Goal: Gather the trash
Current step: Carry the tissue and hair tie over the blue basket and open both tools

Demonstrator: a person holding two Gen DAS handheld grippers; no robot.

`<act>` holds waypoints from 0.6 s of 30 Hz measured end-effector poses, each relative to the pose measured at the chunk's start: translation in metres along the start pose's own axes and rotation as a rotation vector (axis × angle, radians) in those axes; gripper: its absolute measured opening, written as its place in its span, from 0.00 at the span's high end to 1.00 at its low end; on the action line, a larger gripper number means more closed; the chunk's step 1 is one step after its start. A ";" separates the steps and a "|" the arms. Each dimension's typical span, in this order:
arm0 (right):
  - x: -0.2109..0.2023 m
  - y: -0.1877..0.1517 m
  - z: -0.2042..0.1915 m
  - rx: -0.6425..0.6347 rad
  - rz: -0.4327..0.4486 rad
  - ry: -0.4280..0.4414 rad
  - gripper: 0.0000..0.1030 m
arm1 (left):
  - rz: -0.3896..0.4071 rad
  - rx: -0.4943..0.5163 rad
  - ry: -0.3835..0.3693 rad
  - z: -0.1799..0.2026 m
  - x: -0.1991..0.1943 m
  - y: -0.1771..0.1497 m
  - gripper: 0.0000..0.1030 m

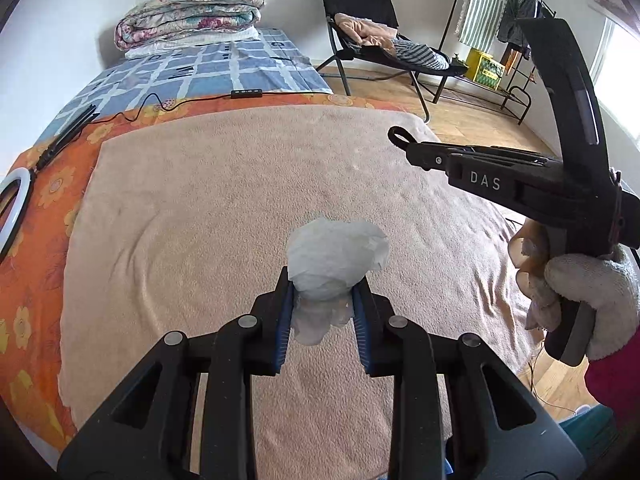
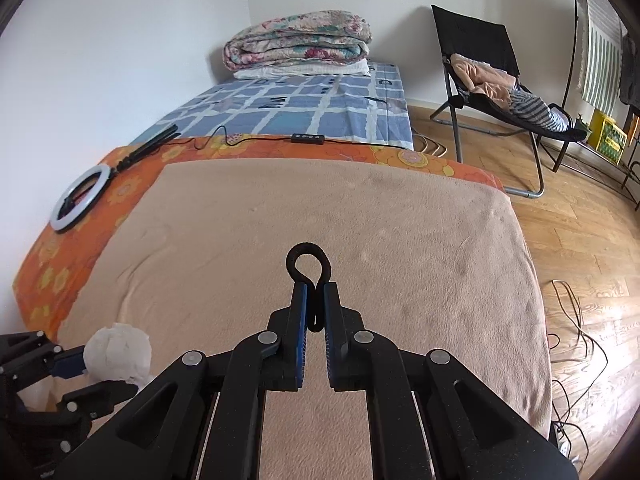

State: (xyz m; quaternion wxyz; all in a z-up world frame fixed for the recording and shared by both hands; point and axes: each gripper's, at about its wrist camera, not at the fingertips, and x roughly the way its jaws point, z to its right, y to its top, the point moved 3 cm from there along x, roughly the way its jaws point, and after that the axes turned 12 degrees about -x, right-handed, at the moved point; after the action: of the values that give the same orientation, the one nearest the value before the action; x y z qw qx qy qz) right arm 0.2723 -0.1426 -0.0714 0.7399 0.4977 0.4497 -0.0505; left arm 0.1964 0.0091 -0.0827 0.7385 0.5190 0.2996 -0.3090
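A crumpled white tissue wad [image 1: 336,264] is pinched between the blue pads of my left gripper [image 1: 324,292], held above the beige blanket [image 1: 200,208]. In the right wrist view the same tissue wad [image 2: 118,354] and left gripper [image 2: 60,364] appear at the lower left. My right gripper [image 2: 316,292] is shut on a black hair tie [image 2: 308,266], whose loop sticks out past the fingertips. From the left wrist view, the right gripper [image 1: 412,148] hovers at the right, held by a gloved hand [image 1: 592,300], with the hair tie [image 1: 399,136] at its tip.
The bed carries an orange flowered sheet [image 2: 132,184], a ring light [image 2: 80,196] with a cable and remote [image 2: 307,138], and folded quilts [image 2: 298,40] at the far end. A black folding chair [image 2: 488,80] with clothes stands on the wooden floor [image 2: 580,240]; cables [image 2: 580,320] trail there.
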 end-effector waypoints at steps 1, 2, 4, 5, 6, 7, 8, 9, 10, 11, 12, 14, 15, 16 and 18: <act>-0.006 -0.003 -0.004 -0.007 0.001 0.000 0.94 | 0.000 0.002 -0.003 0.000 -0.006 -0.003 0.74; -0.012 -0.005 -0.009 -0.013 0.001 0.001 0.94 | 0.000 0.003 -0.005 -0.001 -0.011 -0.006 0.74; -0.024 -0.011 -0.016 -0.017 0.005 0.006 0.94 | 0.001 0.004 -0.010 -0.002 -0.022 -0.013 0.74; -0.029 -0.014 -0.019 -0.015 0.008 0.012 0.94 | 0.002 0.004 -0.013 -0.002 -0.027 -0.016 0.74; -0.035 -0.017 -0.023 -0.014 0.011 0.018 0.94 | 0.004 0.005 -0.015 -0.002 -0.032 -0.020 0.74; -0.040 -0.020 -0.027 -0.016 0.012 0.021 0.94 | 0.006 0.005 -0.018 -0.002 -0.037 -0.023 0.74; -0.046 -0.022 -0.031 -0.023 0.014 0.023 0.94 | 0.007 0.006 -0.020 -0.002 -0.042 -0.026 0.74; -0.052 -0.025 -0.035 -0.032 0.017 0.024 0.94 | 0.007 0.006 -0.021 -0.002 -0.047 -0.030 0.74; -0.058 -0.028 -0.039 -0.039 0.021 0.027 0.94 | 0.008 0.005 -0.021 -0.002 -0.052 -0.033 0.74; -0.064 -0.031 -0.043 -0.042 0.026 0.034 0.94 | 0.008 0.003 -0.023 -0.002 -0.056 -0.038 0.74; -0.070 -0.034 -0.046 -0.043 0.031 0.045 0.94 | 0.008 0.001 -0.025 -0.001 -0.060 -0.042 0.74; -0.083 -0.042 -0.053 -0.045 0.039 0.063 0.94 | 0.009 -0.001 -0.028 -0.001 -0.070 -0.051 0.74; -0.088 -0.045 -0.056 -0.051 0.043 0.069 0.94 | 0.010 -0.001 -0.029 -0.001 -0.075 -0.056 0.74; -0.094 -0.050 -0.060 -0.058 0.047 0.073 0.94 | 0.010 -0.001 -0.030 0.000 -0.079 -0.061 0.74; -0.104 -0.059 -0.069 -0.077 0.049 0.080 0.94 | 0.007 -0.002 -0.032 -0.001 -0.087 -0.072 0.74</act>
State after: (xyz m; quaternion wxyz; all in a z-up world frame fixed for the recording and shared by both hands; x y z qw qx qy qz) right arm 0.1378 -0.1571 -0.0448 0.7410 0.4814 0.4682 0.0049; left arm 0.0859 0.0032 -0.0582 0.7449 0.5142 0.2863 -0.3142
